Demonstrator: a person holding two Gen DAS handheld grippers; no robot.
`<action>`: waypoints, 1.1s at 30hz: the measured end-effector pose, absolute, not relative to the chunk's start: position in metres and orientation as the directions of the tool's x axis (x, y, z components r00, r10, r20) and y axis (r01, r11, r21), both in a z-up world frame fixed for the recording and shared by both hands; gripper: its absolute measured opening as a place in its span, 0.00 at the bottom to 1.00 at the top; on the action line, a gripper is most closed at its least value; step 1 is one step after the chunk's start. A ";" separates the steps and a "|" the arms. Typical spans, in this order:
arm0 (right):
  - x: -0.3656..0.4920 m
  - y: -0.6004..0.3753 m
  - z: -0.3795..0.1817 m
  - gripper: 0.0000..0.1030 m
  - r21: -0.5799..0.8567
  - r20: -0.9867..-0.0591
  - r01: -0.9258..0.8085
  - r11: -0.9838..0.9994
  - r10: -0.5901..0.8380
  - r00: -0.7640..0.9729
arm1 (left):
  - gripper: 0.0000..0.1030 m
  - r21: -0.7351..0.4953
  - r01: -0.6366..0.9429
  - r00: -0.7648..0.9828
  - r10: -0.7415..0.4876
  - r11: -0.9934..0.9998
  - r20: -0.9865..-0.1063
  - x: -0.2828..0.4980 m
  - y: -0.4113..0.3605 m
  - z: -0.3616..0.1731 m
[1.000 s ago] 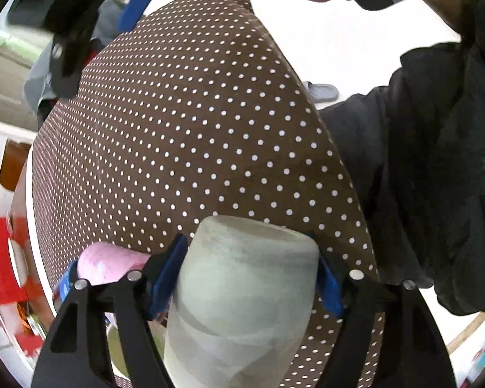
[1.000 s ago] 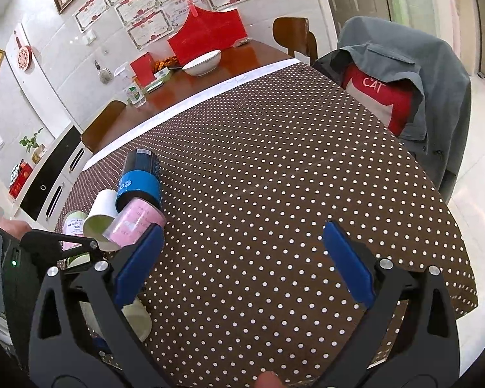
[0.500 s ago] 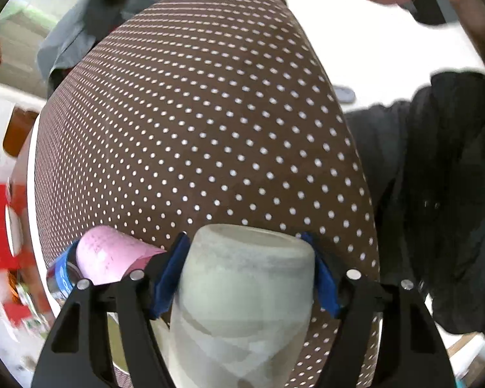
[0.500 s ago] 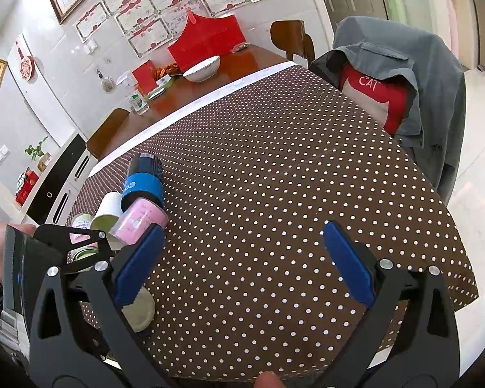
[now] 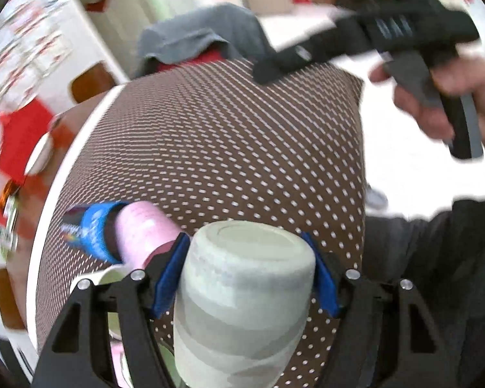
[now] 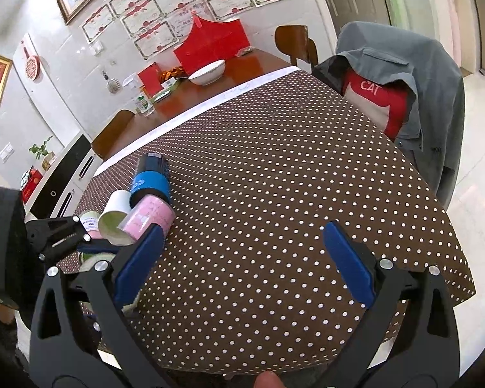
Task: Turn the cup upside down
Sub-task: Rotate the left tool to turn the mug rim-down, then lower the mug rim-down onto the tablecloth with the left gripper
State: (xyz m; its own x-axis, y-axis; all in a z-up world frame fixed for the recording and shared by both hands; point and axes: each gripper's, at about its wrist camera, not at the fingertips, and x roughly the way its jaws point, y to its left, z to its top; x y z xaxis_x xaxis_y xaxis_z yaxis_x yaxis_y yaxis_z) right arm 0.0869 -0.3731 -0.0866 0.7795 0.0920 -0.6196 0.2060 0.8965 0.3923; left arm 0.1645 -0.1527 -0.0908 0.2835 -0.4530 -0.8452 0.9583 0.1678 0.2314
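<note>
The left gripper [image 5: 247,273] pinches the pale cup [image 5: 242,297] by its sides, probably light but slippery; the right gripper's [image 6: 244,263] fingers are spread.

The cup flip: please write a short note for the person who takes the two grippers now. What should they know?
Left gripper: shut on the pale green cup, its blue pads at the sides near the base. The base faces the camera; the cup seems to be above the dotted tablecloth, not yet set down.
Right gripper: open, holds nothing, above the cloth.
Other cups lie in a group at the left: pink cup, blue cup.
Done: cup grasped, apparently turned. Left: set it mouth down, release.
</note>
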 end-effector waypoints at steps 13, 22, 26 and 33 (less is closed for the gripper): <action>0.101 -0.336 -0.061 0.94 0.309 -0.578 0.085 0.947 0.117 0.807 | 0.65 0.123 0.823 0.489 -0.582 0.554 -0.649 0.161 -0.090 -0.071; 0.099 -0.311 -0.060 0.94 0.285 -0.568 0.027 0.958 0.146 0.810 | 0.65 0.038 0.716 0.601 -0.587 0.697 -0.542 0.149 -0.056 -0.052; 0.094 -0.302 -0.065 0.94 0.274 -0.572 0.011 0.962 0.154 0.806 | 0.65 -0.017 0.666 0.636 -0.580 0.745 -0.508 0.145 -0.047 -0.059; 0.083 -0.287 -0.075 0.94 0.252 -0.573 -0.013 0.968 0.160 0.804 | 0.65 -0.052 0.590 0.701 -0.543 0.806 -0.464 0.140 -0.044 -0.080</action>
